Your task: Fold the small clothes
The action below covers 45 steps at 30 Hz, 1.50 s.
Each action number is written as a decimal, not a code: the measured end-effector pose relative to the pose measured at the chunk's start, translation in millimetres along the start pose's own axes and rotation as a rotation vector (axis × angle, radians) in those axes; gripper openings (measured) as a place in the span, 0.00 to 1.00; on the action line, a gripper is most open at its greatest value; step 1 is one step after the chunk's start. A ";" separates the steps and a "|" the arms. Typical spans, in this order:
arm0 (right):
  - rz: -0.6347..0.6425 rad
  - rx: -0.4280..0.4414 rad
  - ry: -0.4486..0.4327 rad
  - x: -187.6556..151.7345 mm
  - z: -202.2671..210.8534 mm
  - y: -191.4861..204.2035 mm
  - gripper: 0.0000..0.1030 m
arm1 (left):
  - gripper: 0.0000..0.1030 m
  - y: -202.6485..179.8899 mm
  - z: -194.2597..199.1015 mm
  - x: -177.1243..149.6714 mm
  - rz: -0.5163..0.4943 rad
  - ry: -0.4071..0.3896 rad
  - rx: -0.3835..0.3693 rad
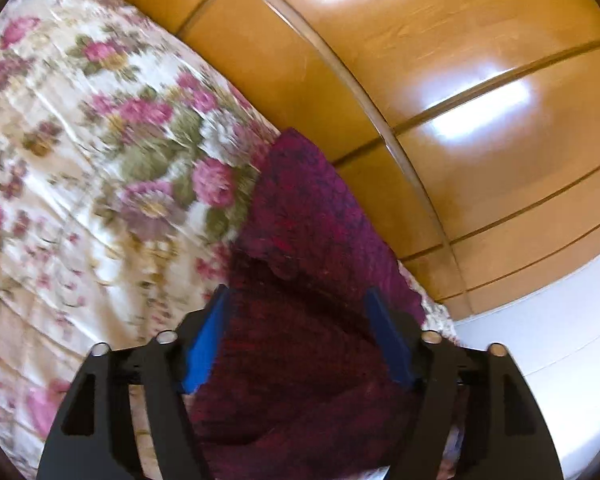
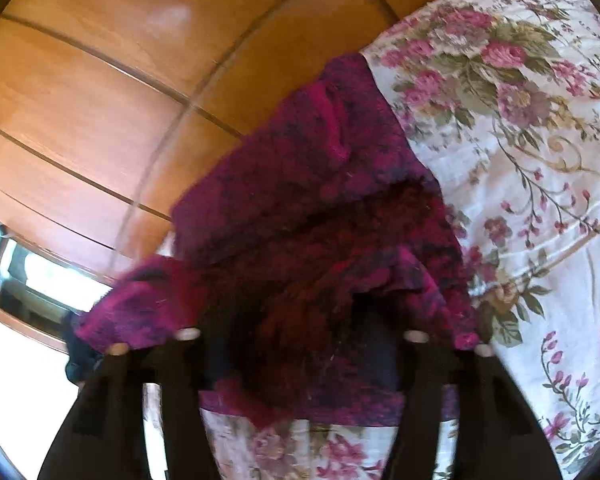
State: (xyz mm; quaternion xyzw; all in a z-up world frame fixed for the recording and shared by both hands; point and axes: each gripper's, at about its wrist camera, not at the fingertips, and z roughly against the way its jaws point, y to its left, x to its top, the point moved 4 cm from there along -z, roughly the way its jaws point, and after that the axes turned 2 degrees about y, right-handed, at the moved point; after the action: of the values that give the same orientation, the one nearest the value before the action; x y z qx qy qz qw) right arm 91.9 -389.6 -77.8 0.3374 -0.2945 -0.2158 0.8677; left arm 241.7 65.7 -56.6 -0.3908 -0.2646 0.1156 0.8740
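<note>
So I've got the fuzzy magenta-and-dark-purple knit garment (image 1: 300,240) lying at the edge of the cream bedspread with pink roses (image 1: 80,160), right next to the glossy orange-brown wooden wardrobe (image 1: 440,80). The left gripper (image 1: 300,320) has its blue pads (image 1: 204,344) spread wide with cloth bunched between them, not pinched. The right gripper (image 2: 300,336) is buried under the knit (image 2: 300,200), so I can't tell its state. My worry: clamping now grabs several layers at once, or the loose wool drags off the far edge of the bed.
</note>
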 end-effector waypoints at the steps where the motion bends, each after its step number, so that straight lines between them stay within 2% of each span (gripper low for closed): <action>1: 0.005 -0.005 -0.034 3.1 6.4 1.6 0.84 | 0.71 5.0 5.2 -3.6 -0.018 -0.004 0.021; 4: 0.012 -0.030 -0.113 14.5 29.2 -0.7 0.88 | 0.75 21.9 18.7 -14.2 -0.027 -0.010 0.054; 7: 0.048 -0.094 -0.133 13.9 45.4 -8.3 0.88 | 0.78 40.3 32.1 -29.6 -0.026 -0.007 0.027; 11: 0.096 -0.171 -0.092 -0.4 46.2 -20.1 0.86 | 0.86 43.3 37.1 -55.5 -0.090 0.028 -0.009; 14: 0.134 -0.235 -0.019 -12.0 25.2 -31.8 0.72 | 0.86 32.0 21.8 -70.1 -0.175 0.089 -0.010; 16: 0.147 -0.258 0.021 -20.6 10.4 -37.8 0.55 | 0.86 29.1 7.1 -74.3 -0.200 0.118 0.003; 17: 0.154 -0.268 0.043 -25.4 2.2 -40.3 0.52 | 0.81 28.1 -0.8 -76.7 -0.207 0.138 0.006; 18: 0.161 -0.280 0.048 -28.0 -1.9 -41.7 0.48 | 0.65 27.2 -7.7 -78.9 -0.208 0.155 0.004; 20: 0.171 -0.292 0.048 -31.9 -3.7 -43.7 0.42 | 0.45 27.3 -16.2 -81.2 -0.199 0.178 0.008; 21: 0.164 -0.286 0.050 -32.7 -2.0 -43.5 0.35 | 0.27 27.7 -17.0 -81.3 -0.205 0.173 0.025; 22: 0.155 -0.278 0.051 -32.3 0.4 -43.7 0.27 | 0.23 26.7 -16.5 -82.1 -0.223 0.173 0.047; 24: 0.153 -0.268 0.050 -33.0 7.9 -39.3 0.21 | 0.16 25.9 -10.6 -83.9 -0.232 0.162 0.065; 30: 0.134 -0.186 0.010 -38.0 35.8 -17.5 0.16 | 0.11 16.1 25.3 -95.9 -0.229 0.127 0.036; 35: 0.131 -0.159 0.029 -59.3 56.7 -8.0 0.15 | 0.11 15.4 59.9 -115.5 -0.200 0.116 0.001; 40: 0.129 -0.168 0.071 -95.7 82.8 -14.0 0.15 | 0.11 19.9 89.5 -154.6 -0.174 0.153 0.000; 45: 0.111 -0.214 0.127 -121.0 91.2 -27.9 0.13 | 0.12 23.4 99.7 -186.7 -0.198 0.198 0.043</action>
State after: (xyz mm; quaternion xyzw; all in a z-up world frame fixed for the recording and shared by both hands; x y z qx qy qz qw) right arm -61.6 -381.0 -87.3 0.2390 -0.2325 -0.1759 0.9262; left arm 31.1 67.0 -88.2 -0.3532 -0.2118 -0.0049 0.9112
